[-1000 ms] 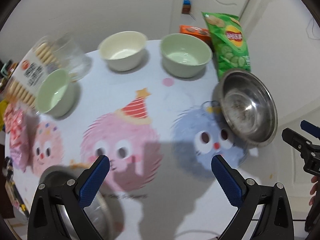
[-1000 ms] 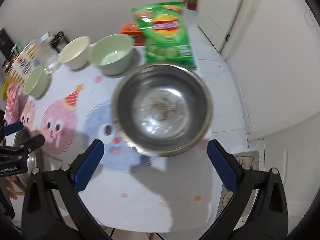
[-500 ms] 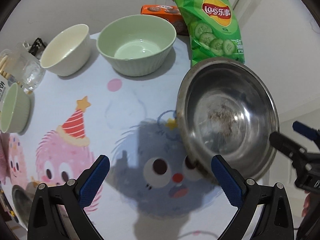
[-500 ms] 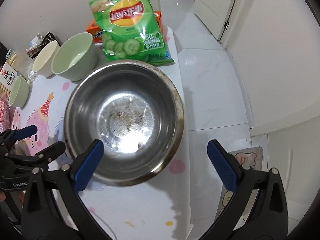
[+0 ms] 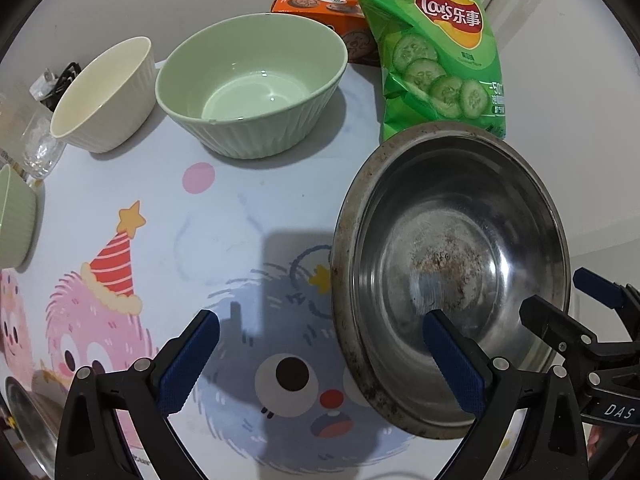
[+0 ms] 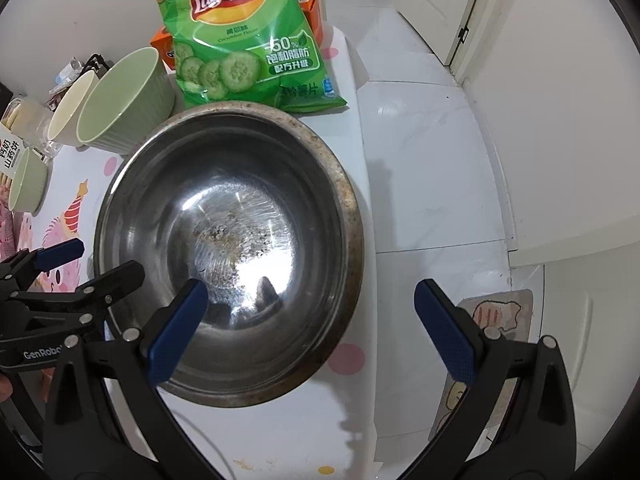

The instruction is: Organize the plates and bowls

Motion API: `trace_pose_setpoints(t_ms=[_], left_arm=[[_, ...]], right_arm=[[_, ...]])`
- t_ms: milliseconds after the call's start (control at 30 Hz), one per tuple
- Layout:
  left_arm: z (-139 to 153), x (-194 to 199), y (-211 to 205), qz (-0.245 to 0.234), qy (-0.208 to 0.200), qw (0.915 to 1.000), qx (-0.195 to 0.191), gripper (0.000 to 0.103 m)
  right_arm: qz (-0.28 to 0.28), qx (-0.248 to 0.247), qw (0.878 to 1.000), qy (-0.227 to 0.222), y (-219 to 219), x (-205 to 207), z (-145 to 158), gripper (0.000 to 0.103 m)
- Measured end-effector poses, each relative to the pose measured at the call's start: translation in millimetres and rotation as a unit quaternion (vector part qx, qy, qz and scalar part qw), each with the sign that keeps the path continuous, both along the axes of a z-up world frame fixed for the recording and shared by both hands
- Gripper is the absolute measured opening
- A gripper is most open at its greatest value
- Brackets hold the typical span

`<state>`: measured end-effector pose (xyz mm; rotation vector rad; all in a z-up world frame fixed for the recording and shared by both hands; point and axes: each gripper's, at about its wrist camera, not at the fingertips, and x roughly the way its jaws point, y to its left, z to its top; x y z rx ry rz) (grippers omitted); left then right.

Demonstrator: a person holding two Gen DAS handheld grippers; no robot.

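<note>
White floor tiles and a pale door lie past the right edge of my tabletop, which wears a cloth printed with fuzzy cartoon monsters. I count three ribbed ceramic bowls on it: a large green bowl at the back, a cream bowl just to its left, and a small green bowl at the far left edge; all three look empty, the large one with only a shine at its bottom. One steel bowl sits near the right edge of the tabletop, its rim stained and a patch of dried brownish residue on its floor. Part of a second steel vessel shows at the lower left corner of my left view. Behind the steel bowl lie one green bag of crisps and one orange box, the bag partly covering the box. A clear glass stands at the left by the cream bowl. My left gripper has its jaws spread wide, one fingertip over the steel bowl's inside, holding nothing. My right gripper is equally wide apart, one fingertip over the bowl and the other out over the floor.
</note>
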<state>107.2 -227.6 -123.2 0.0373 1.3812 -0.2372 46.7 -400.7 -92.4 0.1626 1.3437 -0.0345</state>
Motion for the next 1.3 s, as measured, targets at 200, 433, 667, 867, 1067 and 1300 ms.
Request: trace_pose_setpoints(t_ms=[200, 433, 667, 867, 1067, 1300], left_arm=[[-8.3, 10.1, -5.5, -0.003, 0.001, 1.0, -0.005, 0.097], [-7.9, 11.8, -14.2, -0.013, 0.0, 0.9999, -0.008, 0.055], [-6.2, 12.7, -14.7, -0.011, 0.005, 0.9998, -0.015, 0.035], [-5.9, 10.6, -15.4, -0.015, 0.007, 0.9996, -0.022, 0.022], [-5.1, 9.7, -18.0, -0.014, 0.011, 0.9995, -0.027, 0.015], [-1.3, 0.9, -5.4, -0.013, 0.017, 0.9989, -0.041, 0.015]], right_arm=[[-0.004, 0.006, 1.0, 0.009, -3.3, 1.5, -5.7, 0.103], [-0.012, 0.015, 1.0, 0.013, -6.9, 2.7, -8.2, 0.092], [-0.014, 0.014, 1.0, 0.018, -5.8, 1.3, -9.6, 0.066], [-0.017, 0.013, 0.999, 0.026, -4.3, -2.3, -14.1, 0.042], [-0.012, 0.005, 0.999, 0.031, -1.3, -5.4, -13.8, 0.021], [-0.012, 0.008, 0.999, 0.033, 3.7, -10.0, -9.8, 0.02]])
